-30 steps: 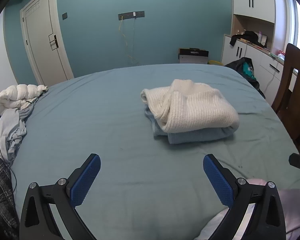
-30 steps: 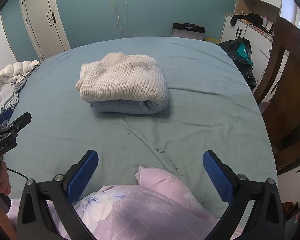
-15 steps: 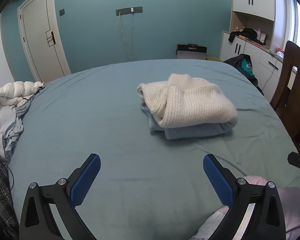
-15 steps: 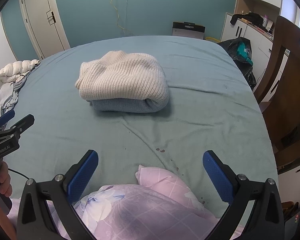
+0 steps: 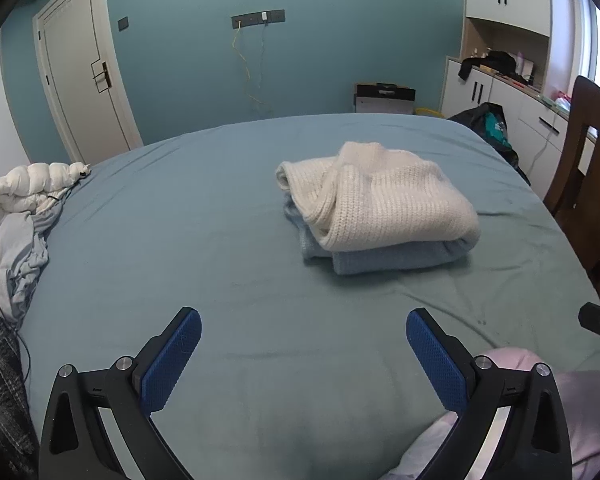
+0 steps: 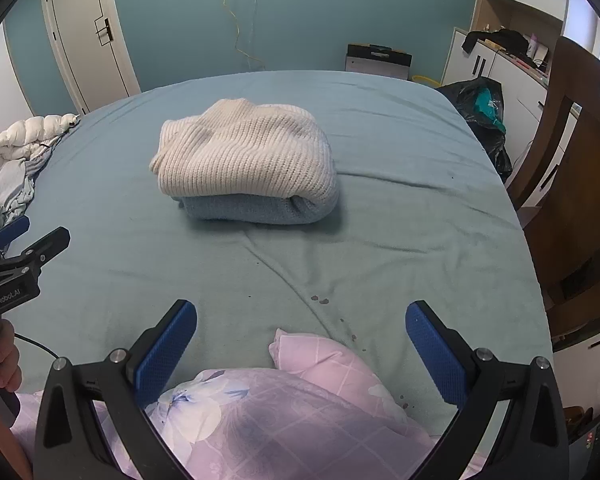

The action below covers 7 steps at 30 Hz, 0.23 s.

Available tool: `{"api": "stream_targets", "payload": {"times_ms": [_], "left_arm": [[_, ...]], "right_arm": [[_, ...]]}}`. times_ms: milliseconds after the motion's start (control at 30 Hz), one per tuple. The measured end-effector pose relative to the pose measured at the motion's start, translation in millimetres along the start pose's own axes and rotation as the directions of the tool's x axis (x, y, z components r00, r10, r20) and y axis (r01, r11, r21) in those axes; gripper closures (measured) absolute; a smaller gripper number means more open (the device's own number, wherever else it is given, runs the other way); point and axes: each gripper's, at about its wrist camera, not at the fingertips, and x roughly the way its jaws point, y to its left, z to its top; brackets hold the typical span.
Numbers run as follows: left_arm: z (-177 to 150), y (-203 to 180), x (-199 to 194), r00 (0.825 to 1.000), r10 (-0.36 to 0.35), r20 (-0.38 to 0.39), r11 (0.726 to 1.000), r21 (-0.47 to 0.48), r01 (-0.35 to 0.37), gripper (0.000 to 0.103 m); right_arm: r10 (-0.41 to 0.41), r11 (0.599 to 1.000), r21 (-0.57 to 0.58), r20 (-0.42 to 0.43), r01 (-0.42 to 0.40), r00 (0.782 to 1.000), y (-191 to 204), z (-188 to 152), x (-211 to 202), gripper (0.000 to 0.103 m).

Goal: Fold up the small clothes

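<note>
We look out over a bed (image 5: pixel 180 240) dressed in a blue-green sheet, lightly creased, with a few small dark spots (image 6: pixel 320 300) near the front edge in the right wrist view. The wall behind is teal, with a white door (image 5: pixel 84 80) at the left, a socket strip (image 5: pixel 258 18) from which thin cables hang, and a flat box (image 5: pixel 384 98) leaning at its foot. White cupboards (image 5: pixel 500 92) line the right side, a dark bag (image 6: pixel 480 108) sits beside the bed, and a wooden chair (image 6: pixel 572 184) stands at the right edge.

Near the middle of the bed lies a folded cream knit sweater (image 5: pixel 380 196) stacked on a folded light blue garment (image 5: pixel 384 256). A heap of white and pale blue clothes (image 5: pixel 16 216) rests at the left edge, and a pink checked floral cloth (image 6: pixel 292 420) lies just under the right gripper (image 6: pixel 300 332).

The left gripper (image 5: pixel 302 340) hovers over bare sheet, its blue fingers (image 5: pixel 172 356) spread wide and empty. The right one's fingers (image 6: pixel 432 344) are likewise spread apart, holding nothing. On the left gripper's body, seen from the right wrist, we read "GenRobot.AI" (image 6: pixel 4 300).
</note>
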Motion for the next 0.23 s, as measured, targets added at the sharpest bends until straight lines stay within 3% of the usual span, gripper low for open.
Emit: {"api": "stream_targets", "payload": {"times_ms": [100,233], "left_arm": [[-0.7,0.5,2.5,1.0,-0.015,-0.005,1.0,-0.006,0.015,0.0],[-2.4,-1.4,6.7,1.0,0.023,-0.009,1.0,0.007,-0.023,0.0]], "right_arm": [[0.0,1.0,0.0,-0.005,0.0,1.0,-0.5,0.5,0.8,0.001],[0.0,1.0,0.003,-0.01,0.0,1.0,-1.3,1.3,2.3,0.001]]}}
